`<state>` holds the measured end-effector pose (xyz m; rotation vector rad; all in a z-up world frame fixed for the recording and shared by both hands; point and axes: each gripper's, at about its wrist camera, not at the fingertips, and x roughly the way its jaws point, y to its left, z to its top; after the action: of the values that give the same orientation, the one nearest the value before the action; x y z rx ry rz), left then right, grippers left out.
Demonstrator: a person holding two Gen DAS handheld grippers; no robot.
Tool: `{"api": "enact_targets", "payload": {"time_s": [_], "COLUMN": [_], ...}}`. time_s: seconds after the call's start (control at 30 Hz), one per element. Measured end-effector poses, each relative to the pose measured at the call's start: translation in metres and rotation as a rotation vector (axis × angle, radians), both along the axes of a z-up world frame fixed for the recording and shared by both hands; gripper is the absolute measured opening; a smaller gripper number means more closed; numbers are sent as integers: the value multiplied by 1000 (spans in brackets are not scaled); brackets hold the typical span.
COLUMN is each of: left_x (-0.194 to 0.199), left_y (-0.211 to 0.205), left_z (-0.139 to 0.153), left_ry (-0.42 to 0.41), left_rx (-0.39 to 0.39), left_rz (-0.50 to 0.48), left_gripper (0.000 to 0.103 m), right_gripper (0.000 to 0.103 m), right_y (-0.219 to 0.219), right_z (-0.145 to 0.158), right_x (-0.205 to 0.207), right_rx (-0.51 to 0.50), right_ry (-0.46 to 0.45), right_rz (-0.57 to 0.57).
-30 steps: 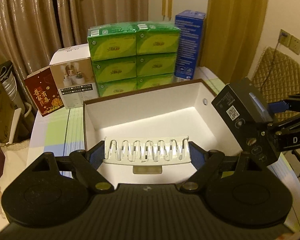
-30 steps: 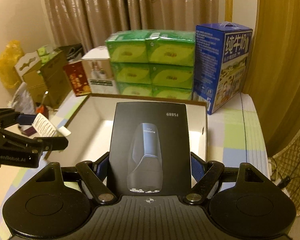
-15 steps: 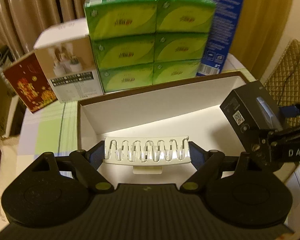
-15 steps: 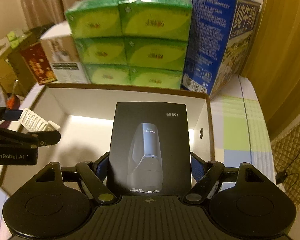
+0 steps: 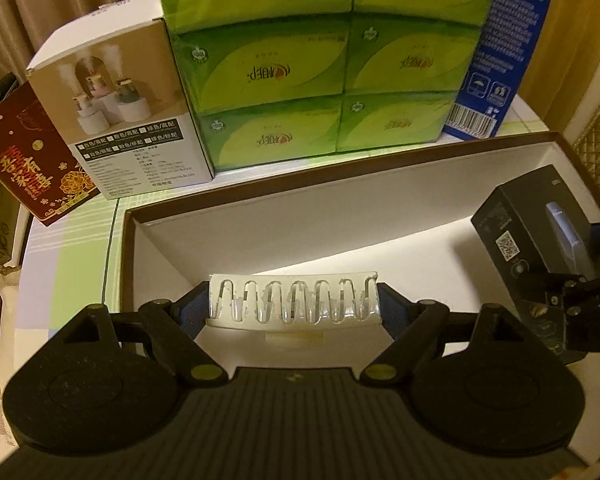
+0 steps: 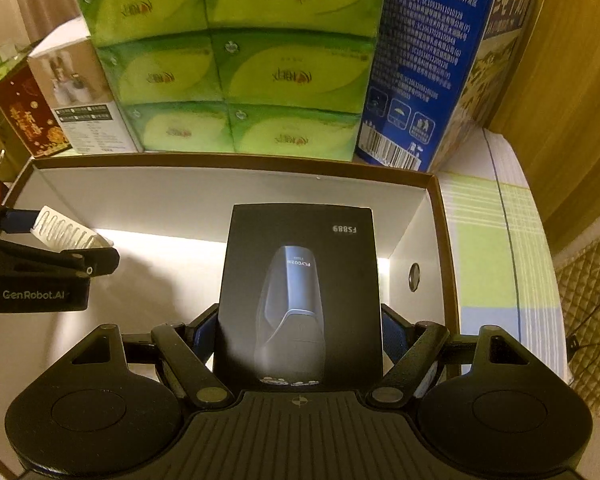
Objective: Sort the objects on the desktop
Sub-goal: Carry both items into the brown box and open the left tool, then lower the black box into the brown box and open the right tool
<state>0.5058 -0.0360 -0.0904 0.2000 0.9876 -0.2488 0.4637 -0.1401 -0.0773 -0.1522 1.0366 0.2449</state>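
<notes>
- Tool on the left (image 5: pixel 294 306) is clamped across the ends of a white slotted plastic rack (image 5: pixel 293 303), whose long axis runs crosswise between the pads.
- Right tool (image 6: pixel 300 332) is closed on the sides of a black cardboard shaver box (image 6: pixel 300 292), long axis pointing away from the camera; neither tool has slack.
- Both loads hang over the open white-lined cardboard box with a brown rim (image 5: pixel 340 216), the rack toward its left half, the black box toward its right wall. The white floor lies directly below and ahead of each tool, so the coming move is probably a short drop straight down, each hand on its own side.
- Behind the brown-rimmed box stand stacked green tissue packs (image 5: pixel 312 80) and a tall blue carton (image 6: pixel 424 60) on the checked surface (image 6: pixel 496 240).
- Compared with a second ago, both tools have dropped and tipped further down toward the box; the tissue packs fill more of each view, while the grips look unchanged.
</notes>
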Motion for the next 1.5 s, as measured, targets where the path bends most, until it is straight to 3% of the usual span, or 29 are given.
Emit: {"api": "enact_targets", "payload": {"time_s": [0.23, 0.5, 0.77, 1.13, 1.5], "left_x": [9, 16, 11, -34, -107], "left_y": [-7, -12, -8, 6, 23], "left_z": [-11, -7, 4, 51, 92], "left_ry": [-14, -17, -40, -106, -162], "left_rx": [63, 73, 63, 21, -45], "left_rz": [-17, -35, -32, -38, 10], "left_gripper": [84, 87, 90, 96, 102], "right_gripper": [76, 76, 78, 100, 101], "right_y": [-4, -5, -5, -29, -42], "right_z": [-7, -7, 3, 38, 68], "right_x": [8, 13, 6, -52, -127], "right_rx": [-4, -10, -3, 126, 212], "right_ry": [2, -20, -98, -179, -231], "right_rz": [-4, 12, 48, 96, 100]}}
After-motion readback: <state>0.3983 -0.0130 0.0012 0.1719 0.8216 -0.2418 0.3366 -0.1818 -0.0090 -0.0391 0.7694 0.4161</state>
